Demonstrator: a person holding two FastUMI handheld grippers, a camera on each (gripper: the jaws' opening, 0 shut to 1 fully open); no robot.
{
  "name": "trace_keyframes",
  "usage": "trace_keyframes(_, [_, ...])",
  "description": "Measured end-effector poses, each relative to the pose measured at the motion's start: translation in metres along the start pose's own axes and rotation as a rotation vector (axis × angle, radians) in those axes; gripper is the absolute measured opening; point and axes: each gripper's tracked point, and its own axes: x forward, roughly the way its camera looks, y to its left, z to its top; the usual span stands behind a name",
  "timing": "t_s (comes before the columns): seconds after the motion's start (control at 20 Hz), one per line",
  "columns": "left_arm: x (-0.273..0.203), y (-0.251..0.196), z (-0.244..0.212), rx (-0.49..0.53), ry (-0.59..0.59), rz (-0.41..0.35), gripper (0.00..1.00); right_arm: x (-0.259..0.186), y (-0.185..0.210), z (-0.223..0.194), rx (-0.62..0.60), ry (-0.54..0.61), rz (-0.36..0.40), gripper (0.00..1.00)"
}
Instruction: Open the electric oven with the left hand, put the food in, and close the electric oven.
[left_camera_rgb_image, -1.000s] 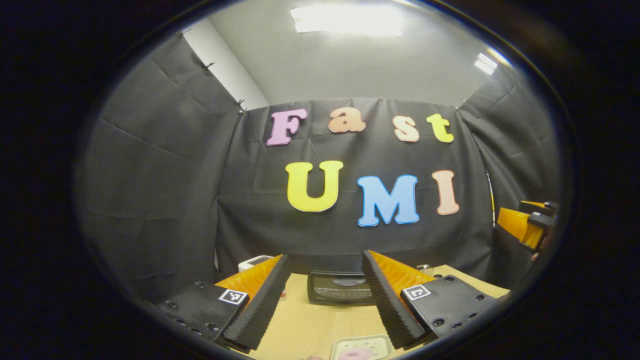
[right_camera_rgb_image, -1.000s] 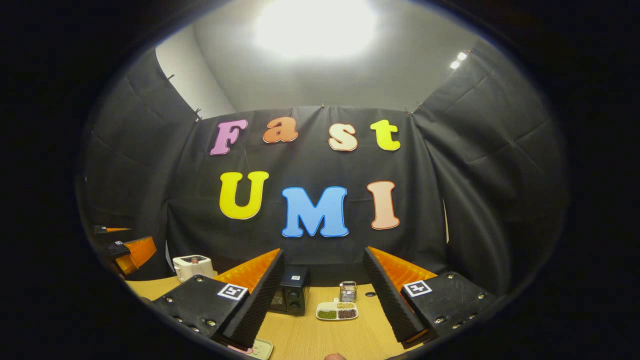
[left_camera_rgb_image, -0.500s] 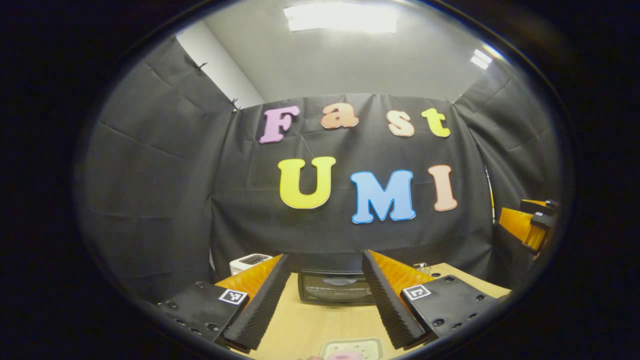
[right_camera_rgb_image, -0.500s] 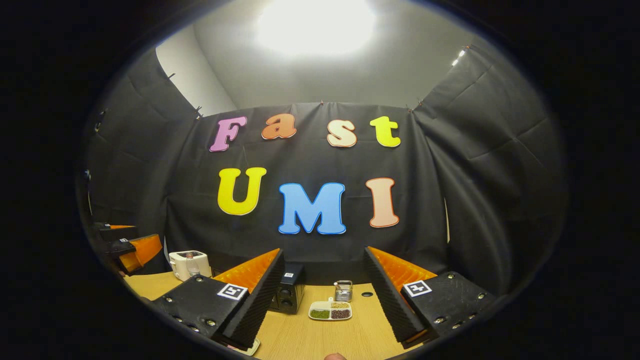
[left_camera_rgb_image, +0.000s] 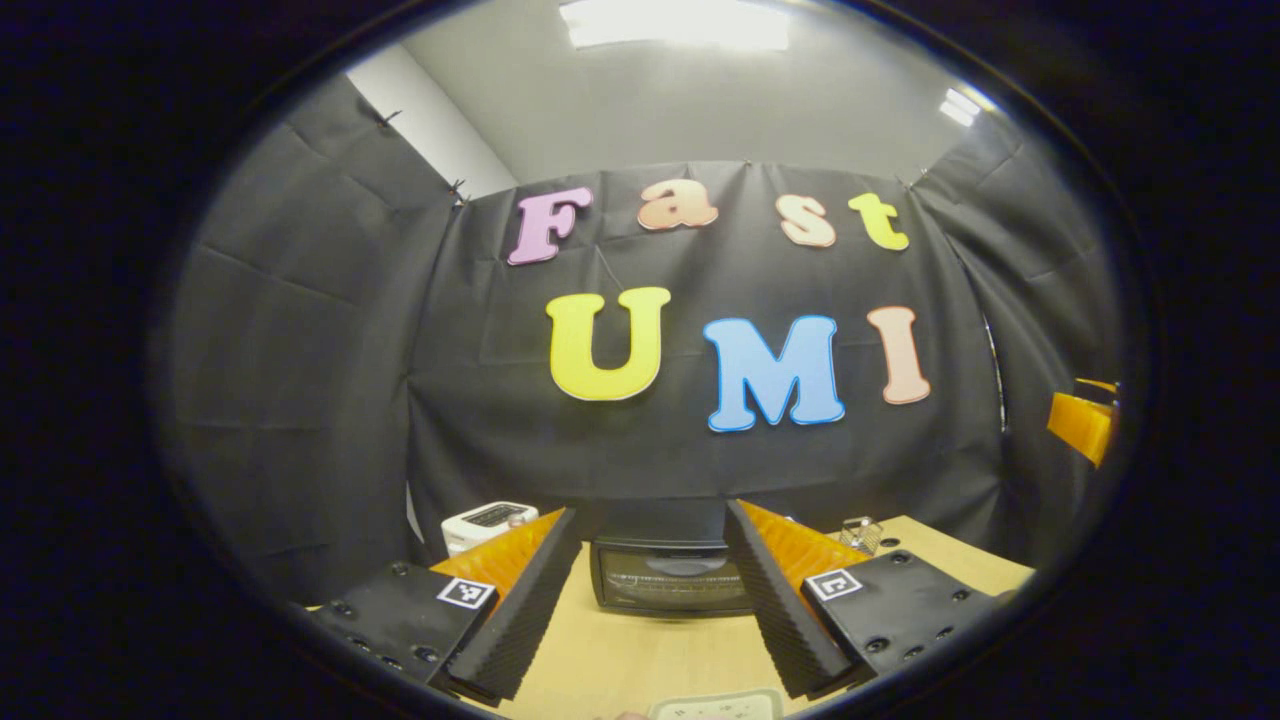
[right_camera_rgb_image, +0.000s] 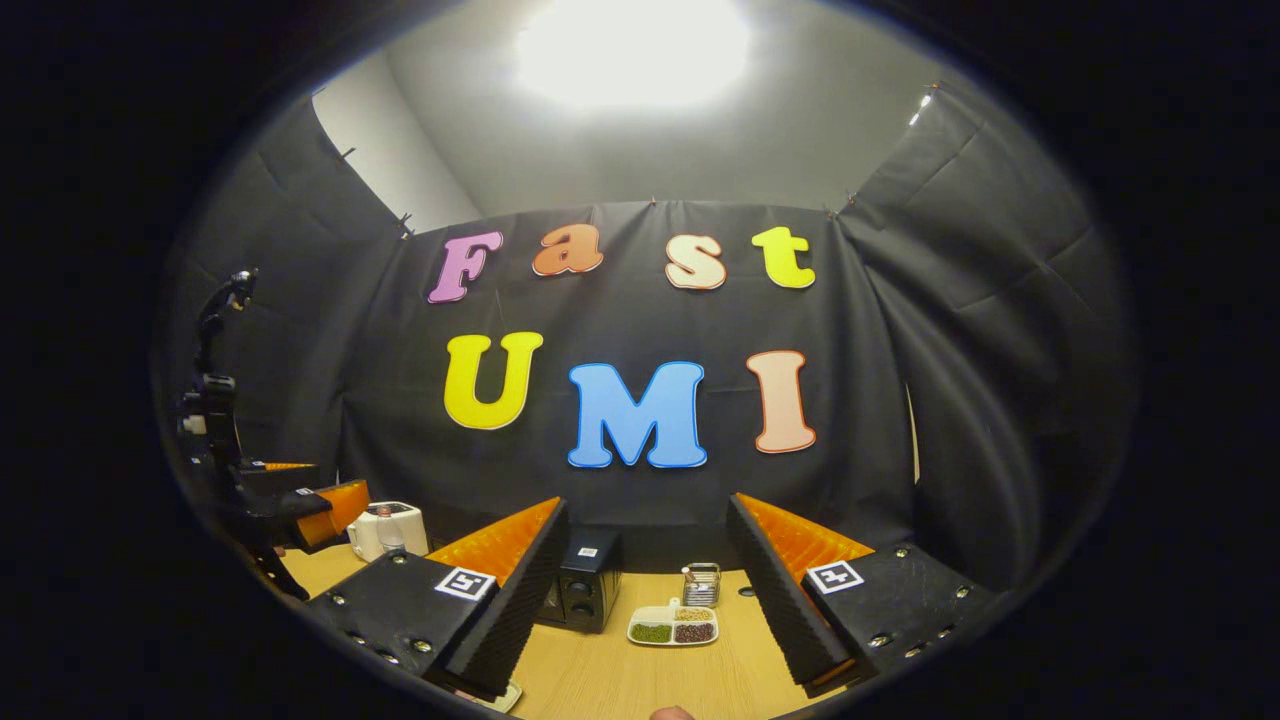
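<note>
Oven: electric oven (left_camera_rgb_image: 670, 578) stands on the wooden table (left_camera_rgb_image: 620, 660) at 12 o'clock from the left gripper (left_camera_rgb_image: 650, 590), framed between its two fingers, door shut and facing the camera.
Oven from the right: in the right gripper view the electric oven (right_camera_rgb_image: 585, 590) sits at about 11 o'clock from the right gripper (right_camera_rgb_image: 648, 590), partly behind that gripper's left finger, its control side turned this way.
Long axis: the door runs from 9 to 3 o'clock across the left gripper's line of approach, so the handle, which I judge lies along the door's top edge, would be met square-on.
Left gripper state: fingers spread wide apart, nothing between them, held above the table and well short of the oven.
Right gripper state: fingers also wide apart and empty, held back from the table's things.
Nearer hand: the left, judged from how squarely it lines up with the door; the right sits off to one side.
Food: a plate's (left_camera_rgb_image: 715, 705) rim shows at 6 o'clock, below the left gripper; what lies on it is cut off.
Neighbours: a white toaster (left_camera_rgb_image: 487, 522) at 10 o'clock of the oven; a divided dish (right_camera_rgb_image: 673, 625) and a small wire holder (right_camera_rgb_image: 702, 582) at 12 o'clock from the right gripper.
Step in hand: reaching for the door; opening not yet begun.
</note>
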Motion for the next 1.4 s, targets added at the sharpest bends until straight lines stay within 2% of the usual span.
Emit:
trace_keyframes(0.05, [0.013, 0.001, -0.005, -0.006, 0.006, -0.01, 0.97, 0.003, 0.002, -0.003, -0.005, 0.011, -0.009, 0.98])
trace_keyframes(0.1, [0.028, 0.0, -0.008, -0.012, 0.009, -0.024, 1.0, 0.008, 0.006, -0.003, -0.005, 0.009, -0.013, 0.98])
trace_keyframes(0.4, [0.11, -0.006, -0.038, -0.002, 0.04, -0.095, 1.0, 0.031, 0.018, -0.011, -0.015, 0.037, -0.073, 0.98])
trace_keyframes(0.65, [0.165, -0.029, -0.076, 0.003, 0.084, -0.169, 1.0, 0.043, 0.018, -0.016, -0.027, 0.054, -0.139, 0.98])
trace_keyframes(0.7, [0.176, -0.034, -0.085, 0.009, 0.096, -0.181, 0.9, 0.046, 0.015, -0.017, -0.033, 0.056, -0.156, 0.98])
trace_keyframes(0.8, [0.194, -0.041, -0.107, 0.018, 0.125, -0.195, 1.0, 0.049, 0.012, -0.022, -0.045, 0.067, -0.189, 0.98])
trace_keyframes(1.15, [0.243, -0.058, -0.179, 0.015, 0.241, -0.23, 0.97, 0.049, -0.004, -0.034, -0.094, 0.119, -0.283, 0.98])
trace_keyframes(1.3, [0.251, -0.058, -0.205, 0.015, 0.284, -0.224, 1.0, 0.051, -0.004, -0.033, -0.111, 0.127, -0.294, 0.98])
trace_keyframes(1.4, [0.253, -0.057, -0.209, 0.017, 0.277, -0.219, 0.98, 0.052, -0.003, -0.033, -0.123, 0.128, -0.293, 0.98])
